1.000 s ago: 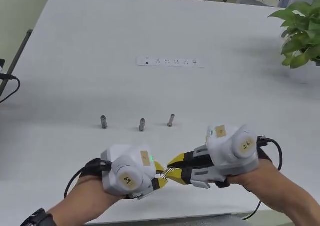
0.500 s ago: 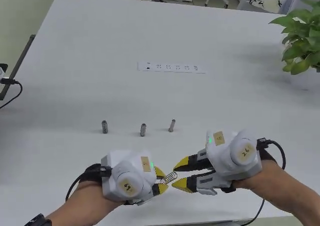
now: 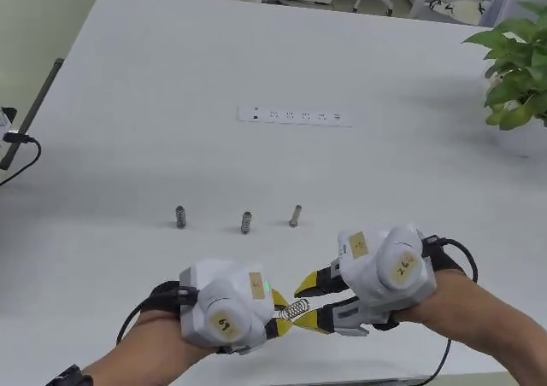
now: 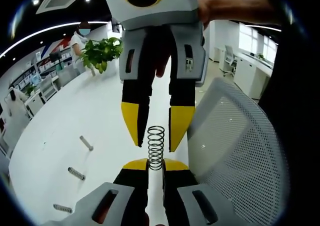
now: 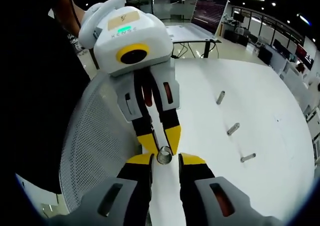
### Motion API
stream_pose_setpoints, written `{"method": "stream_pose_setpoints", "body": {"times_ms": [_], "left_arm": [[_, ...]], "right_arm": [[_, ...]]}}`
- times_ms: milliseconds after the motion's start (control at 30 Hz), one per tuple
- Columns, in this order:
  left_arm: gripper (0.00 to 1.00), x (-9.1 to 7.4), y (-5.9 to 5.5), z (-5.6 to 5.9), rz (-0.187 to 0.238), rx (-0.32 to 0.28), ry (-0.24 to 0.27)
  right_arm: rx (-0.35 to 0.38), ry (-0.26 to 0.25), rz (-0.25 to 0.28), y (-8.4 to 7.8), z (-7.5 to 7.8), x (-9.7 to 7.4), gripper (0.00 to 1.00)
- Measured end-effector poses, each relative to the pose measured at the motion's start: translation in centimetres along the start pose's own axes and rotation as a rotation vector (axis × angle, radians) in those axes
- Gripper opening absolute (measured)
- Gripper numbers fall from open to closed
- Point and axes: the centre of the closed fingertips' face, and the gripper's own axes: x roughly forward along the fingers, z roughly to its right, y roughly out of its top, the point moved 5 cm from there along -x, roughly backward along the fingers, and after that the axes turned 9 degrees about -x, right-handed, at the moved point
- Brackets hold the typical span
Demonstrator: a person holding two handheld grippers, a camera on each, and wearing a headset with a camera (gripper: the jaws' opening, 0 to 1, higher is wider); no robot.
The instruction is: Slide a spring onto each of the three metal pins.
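One worktop point(image 3: 256, 78), two hand-held grippers, three pins point(image 3: 246, 223), one spring point(image 4: 156, 145).
Above the worktop's near edge, the left hand-held gripper point(image 4: 156, 164) has its jaws clamped on one end of the spring, which sticks straight out ahead of its tips. The right hand-held gripper point(image 5: 165, 159) faces it tip to tip, jaws apart on either side of the spring's free end and not yet gripping. The pins stand upright in a row on the worktop, well ahead of both grippers. The spring looks light, thin-wired and easily crushed or flicked away, so it likely needs a gentle pinch across a few coils near one end, leaving the bore clear for a pin.
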Motion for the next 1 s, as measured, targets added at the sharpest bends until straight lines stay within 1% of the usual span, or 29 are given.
{"method": "stream_pose_setpoints", "body": {"times_ms": [233,333,367,433,600,667,733,800,900,1000], "left_arm": [[0.02,0.06,0.06,0.19,-0.001,0.008,-0.008],[0.02,0.13,0.06,0.35,-0.004,0.014,-0.013],[0.02,0.13,0.05,0.34,-0.005,0.014,-0.013],[0.02,0.14,-0.01,0.42,-0.008,0.016,-0.016],[0.02,0.21,-0.13,0.46,-0.010,0.014,-0.023],[0.03,0.27,-0.18,0.40,-0.011,0.016,-0.019],[0.05,0.30,-0.26,0.26,-0.013,0.019,-0.005],[0.08,0.32,-0.42,0.18,-0.020,0.021,-0.001],[0.14,0.17,-0.60,0.02,-0.020,-0.006,-0.006],[0.14,-0.01,-0.76,-0.16,-0.020,-0.008,0.000]], "right_arm": [[-0.022,0.013,-0.004,-0.01,-0.12,0.36,0.16],[-0.032,0.020,-0.003,0.05,-0.19,0.45,0.10],[-0.034,0.033,0.000,0.11,-0.39,0.52,0.09],[-0.046,0.030,-0.004,0.06,-0.39,0.59,0.09],[-0.037,0.034,0.000,0.00,-0.42,0.64,0.09],[-0.036,0.028,-0.001,-0.05,-0.39,0.67,0.09],[-0.029,0.026,0.001,-0.08,-0.36,0.66,0.09],[-0.025,0.025,0.005,-0.08,-0.32,0.61,0.09],[-0.018,0.016,0.008,-0.20,-0.21,0.47,0.09],[-0.005,0.007,0.014,-0.41,-0.13,0.34,0.09]]}}
